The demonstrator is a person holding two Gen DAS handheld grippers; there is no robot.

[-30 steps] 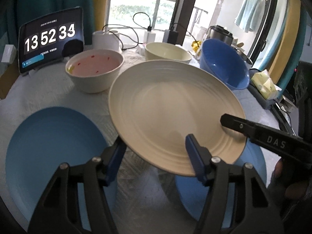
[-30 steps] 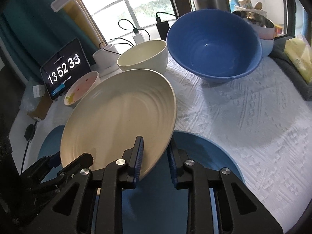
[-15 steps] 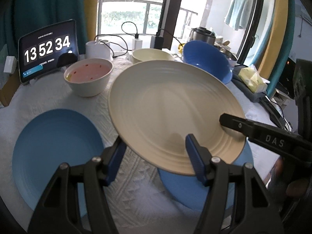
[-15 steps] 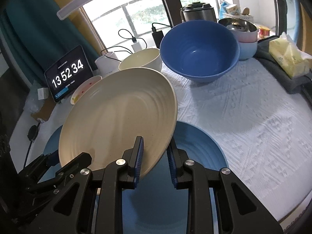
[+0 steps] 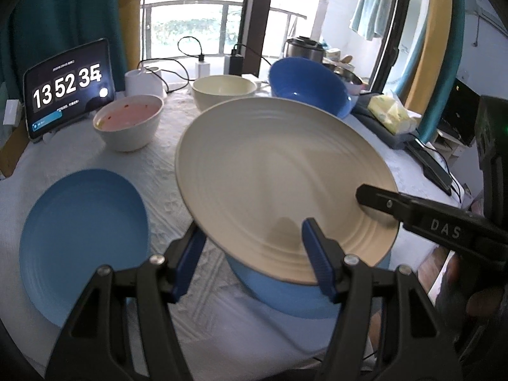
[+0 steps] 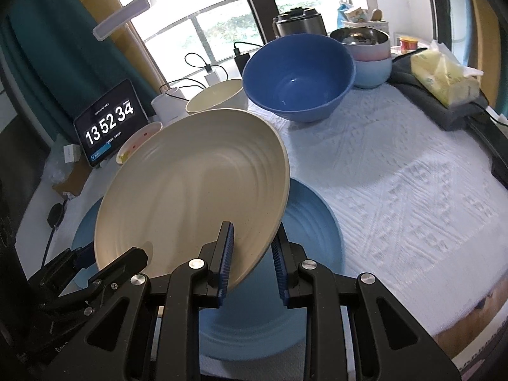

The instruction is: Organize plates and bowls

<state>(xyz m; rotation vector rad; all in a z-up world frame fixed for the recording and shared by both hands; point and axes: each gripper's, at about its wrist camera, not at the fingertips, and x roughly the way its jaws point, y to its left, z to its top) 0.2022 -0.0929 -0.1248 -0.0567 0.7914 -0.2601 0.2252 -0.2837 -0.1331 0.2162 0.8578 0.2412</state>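
The cream plate (image 6: 193, 187) hung tilted in the air above the counter (image 6: 397, 171), its near edge pinched between the pads of the right tongs (image 6: 250, 254), which were clamped on its rim. The left tongs (image 5: 254, 254) stood apart at a middling width, one finger under the plate's edge and the other over its face; whether they pressed on the plate I could not tell. Directly below lay a light blue plate (image 6: 304, 222), and a second light blue plate (image 5: 82, 241) lay further left on the white cloth.

The main risk, as I judged it, was the grip itself: a wide plate held by one short stretch of rim has a lot of leverage, so it could pivot or slide out of the right tongs, especially if the left side gave no real support. A drop would land it on the blue plate beneath with a knock, or let it skid off toward the counter's near edge.

A swing to the far side could also clip the pink-lined bowl (image 5: 128, 120), the cream bowl (image 5: 223, 90) or the big blue bowl (image 5: 308, 85), all standing near behind it. If the two tongs moved out of step, the plate could twist loose.
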